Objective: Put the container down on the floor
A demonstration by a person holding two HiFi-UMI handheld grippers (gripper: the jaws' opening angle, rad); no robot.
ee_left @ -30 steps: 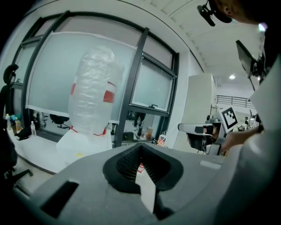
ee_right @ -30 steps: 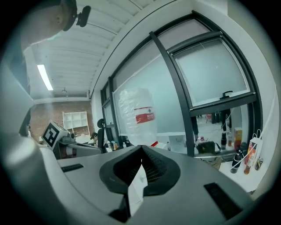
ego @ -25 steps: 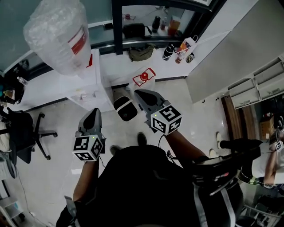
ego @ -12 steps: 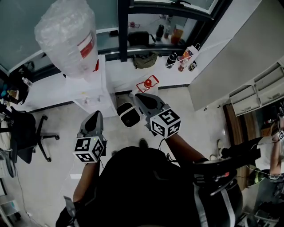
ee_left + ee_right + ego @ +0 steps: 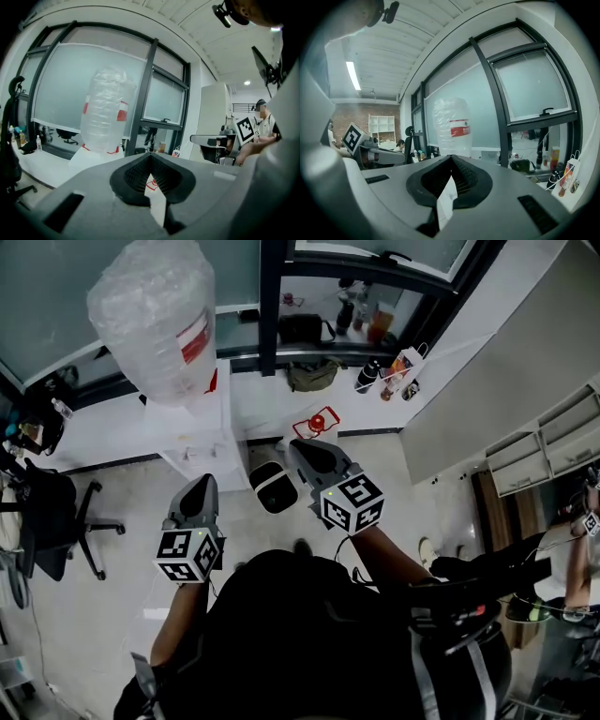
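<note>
A big clear water bottle (image 5: 155, 320) with a red label stands neck down on a white dispenser (image 5: 202, 442) at the window wall. It also shows in the left gripper view (image 5: 107, 110) and the right gripper view (image 5: 451, 126), some way ahead of both sets of jaws. My left gripper (image 5: 199, 484) is held above the floor near the dispenser's foot, shut, with nothing in it. My right gripper (image 5: 302, 448) is held over a small white bin (image 5: 273, 487) and looks shut and empty too. Neither gripper touches the bottle.
A red-capped item (image 5: 316, 423) lies on the floor by the sill. Bags and bottles (image 5: 375, 334) line the window ledge. A black office chair (image 5: 56, 521) stands at the left, white drawers (image 5: 544, 432) at the right. Another person (image 5: 572, 568) is at the right edge.
The head view has drifted, so the bottle and dispenser sit a little further right in the picture. Both grippers keep almost the same place and stay shut.
</note>
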